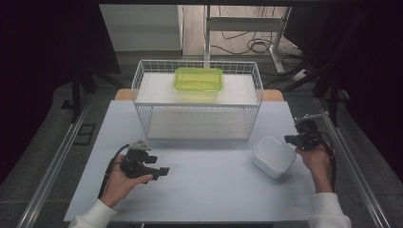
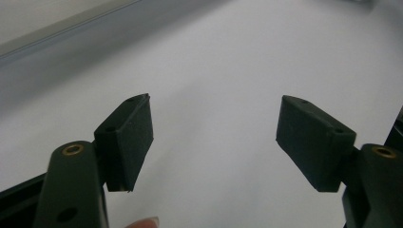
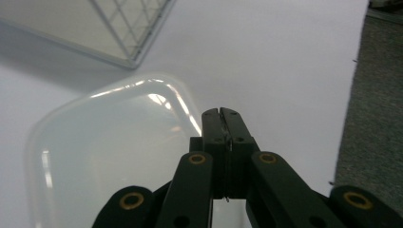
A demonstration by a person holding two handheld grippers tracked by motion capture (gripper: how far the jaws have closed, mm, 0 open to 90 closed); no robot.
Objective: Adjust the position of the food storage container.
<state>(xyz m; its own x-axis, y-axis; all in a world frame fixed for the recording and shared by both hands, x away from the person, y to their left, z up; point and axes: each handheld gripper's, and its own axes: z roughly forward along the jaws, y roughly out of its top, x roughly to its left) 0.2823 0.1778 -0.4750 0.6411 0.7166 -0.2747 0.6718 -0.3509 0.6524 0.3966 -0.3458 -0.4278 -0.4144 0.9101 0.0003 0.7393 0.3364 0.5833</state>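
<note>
Since the right gripper [image 1: 295,138] sits at the right of the high view, just beside the white translucent rounded plastic container [image 1: 273,156], its fingers pressed together on nothing, a sound grasp would likely need them reopened before meeting the rim. The left gripper [image 1: 162,171] rests lower left on the white worktop [image 1: 209,185]. The white wire two-tier rack [image 1: 197,102] stands above centre, bearing a lime-green translucent plastic box [image 1: 198,79]; nothing blocks the way.

In the left gripper view, the fingers [image 2: 129,137] stand wide over bare worktop.

In the right gripper view, shut fingers [image 3: 223,124] overlap the container's right edge; the rack's corner fills the upper left.
</note>
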